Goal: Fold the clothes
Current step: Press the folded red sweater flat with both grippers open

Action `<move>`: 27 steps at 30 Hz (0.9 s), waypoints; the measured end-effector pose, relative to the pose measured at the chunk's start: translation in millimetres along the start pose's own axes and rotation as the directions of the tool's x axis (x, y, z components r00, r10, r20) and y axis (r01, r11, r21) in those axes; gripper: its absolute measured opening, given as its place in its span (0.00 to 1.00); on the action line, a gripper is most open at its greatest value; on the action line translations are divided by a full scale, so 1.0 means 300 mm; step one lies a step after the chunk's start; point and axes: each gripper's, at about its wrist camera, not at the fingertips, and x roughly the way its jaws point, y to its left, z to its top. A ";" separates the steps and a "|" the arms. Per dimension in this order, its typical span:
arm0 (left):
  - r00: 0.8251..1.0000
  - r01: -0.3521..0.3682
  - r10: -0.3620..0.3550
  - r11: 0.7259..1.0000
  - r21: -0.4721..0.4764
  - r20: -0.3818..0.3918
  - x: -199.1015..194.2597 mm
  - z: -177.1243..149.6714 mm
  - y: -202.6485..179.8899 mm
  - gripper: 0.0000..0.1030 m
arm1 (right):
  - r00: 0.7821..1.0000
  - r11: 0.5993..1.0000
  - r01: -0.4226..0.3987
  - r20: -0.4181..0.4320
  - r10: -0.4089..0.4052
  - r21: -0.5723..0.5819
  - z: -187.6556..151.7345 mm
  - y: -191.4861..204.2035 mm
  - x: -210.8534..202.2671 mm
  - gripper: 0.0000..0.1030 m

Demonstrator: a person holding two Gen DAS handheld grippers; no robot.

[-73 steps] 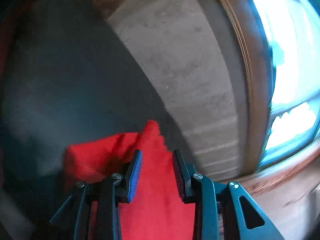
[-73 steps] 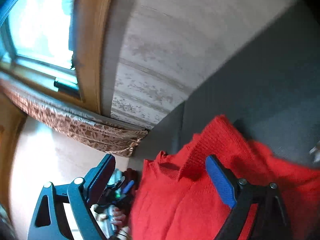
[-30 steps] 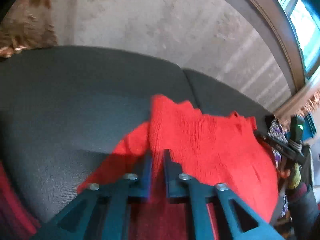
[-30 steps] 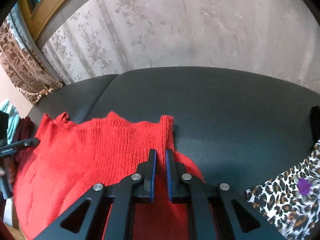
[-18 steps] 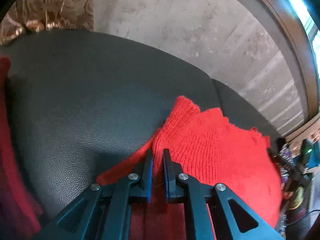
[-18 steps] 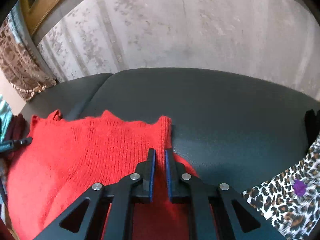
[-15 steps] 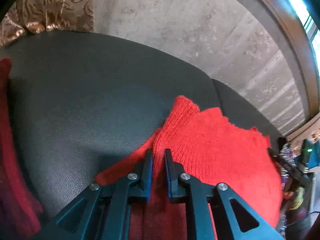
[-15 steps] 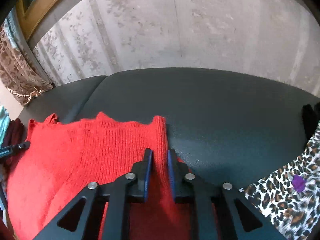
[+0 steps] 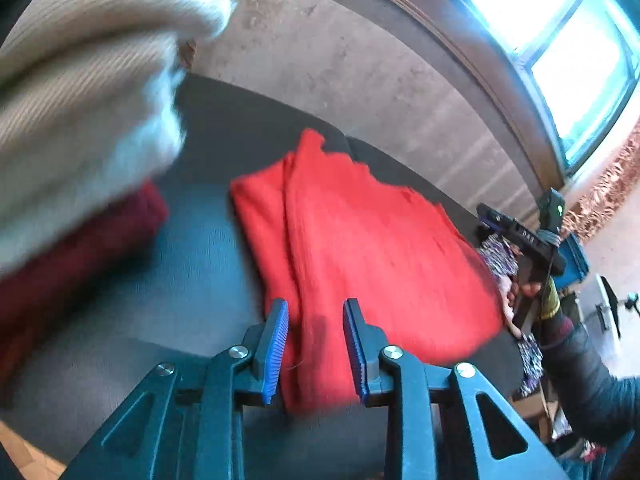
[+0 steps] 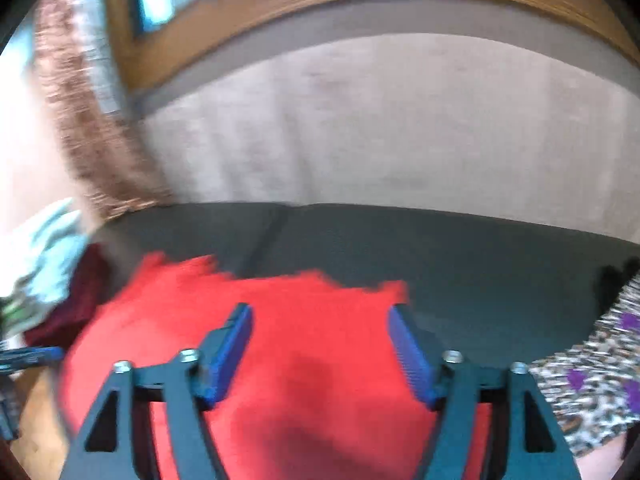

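While the red sweater lies folded on the sofa, your left gripper and right gripper gape, holding nothing

A bright red knitted sweater lies spread flat on the dark grey sofa seat, with one side folded inward so a doubled strip runs along its left edge. Its ragged far edge reaches toward the sofa's backrest. In the right wrist view the sweater is blurred, and its near part fills the lower frame.
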 end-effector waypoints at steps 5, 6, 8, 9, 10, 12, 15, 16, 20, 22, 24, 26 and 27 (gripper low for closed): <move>0.994 0.108 -0.108 0.993 -0.048 -0.013 0.028 -0.036 0.030 0.36 | 0.992 0.996 -0.088 -0.090 0.085 -0.025 -0.049 0.089 0.068 0.76; 0.993 0.119 -0.120 0.991 -0.060 -0.010 0.030 -0.035 0.035 0.38 | 0.989 0.994 -0.104 -0.108 0.101 -0.028 -0.059 0.104 0.082 0.76; 0.991 0.133 -0.135 0.988 -0.082 -0.015 0.054 -0.032 0.052 0.41 | 0.985 0.995 -0.102 -0.143 0.101 0.002 -0.088 0.091 0.127 0.76; 0.990 0.139 -0.141 0.986 -0.087 -0.017 0.061 -0.031 0.059 0.42 | 0.981 0.994 -0.103 -0.163 0.105 0.019 -0.112 0.076 0.151 0.79; 0.989 0.146 -0.148 0.985 -0.091 -0.019 0.068 -0.030 0.065 0.42 | 0.982 0.994 -0.110 -0.154 0.112 0.020 -0.136 0.067 0.165 0.80; 0.984 0.174 -0.177 0.981 -0.084 -0.031 0.088 -0.030 0.063 0.42 | 0.983 0.992 -0.124 -0.137 0.126 0.024 -0.181 0.048 0.191 0.82; 0.978 0.200 -0.204 0.977 -0.072 -0.049 0.115 -0.031 0.054 0.39 | 0.977 0.985 -0.162 -0.129 0.168 0.062 -0.177 0.018 0.203 0.85; 0.977 0.202 -0.205 0.978 -0.059 -0.055 0.119 -0.034 0.043 0.33 | 0.976 0.984 -0.168 -0.131 0.174 0.055 -0.178 0.021 0.208 0.86; 0.983 0.180 -0.179 0.984 0.006 -0.046 0.072 -0.044 0.003 0.04 | 0.973 0.983 -0.182 -0.135 0.186 0.037 -0.186 0.028 0.217 0.92; 0.980 0.196 -0.195 0.980 0.019 -0.044 0.013 -0.049 0.009 0.04 | 0.974 0.983 -0.179 -0.132 0.181 0.032 -0.190 0.028 0.214 0.92; 0.985 0.157 -0.154 0.987 0.033 -0.078 0.008 -0.071 0.028 0.04 | 0.975 0.984 -0.177 -0.131 0.179 0.023 -0.193 0.030 0.209 0.92; 0.985 0.106 -0.100 0.994 0.038 -0.139 0.039 -0.098 0.056 0.04 | 0.974 0.983 -0.181 -0.133 0.182 0.019 -0.191 0.030 0.211 0.92; 0.984 0.105 -0.099 0.994 0.037 -0.150 0.057 -0.107 0.062 0.04 | 0.974 0.984 -0.180 -0.134 0.181 0.018 -0.190 0.029 0.210 0.93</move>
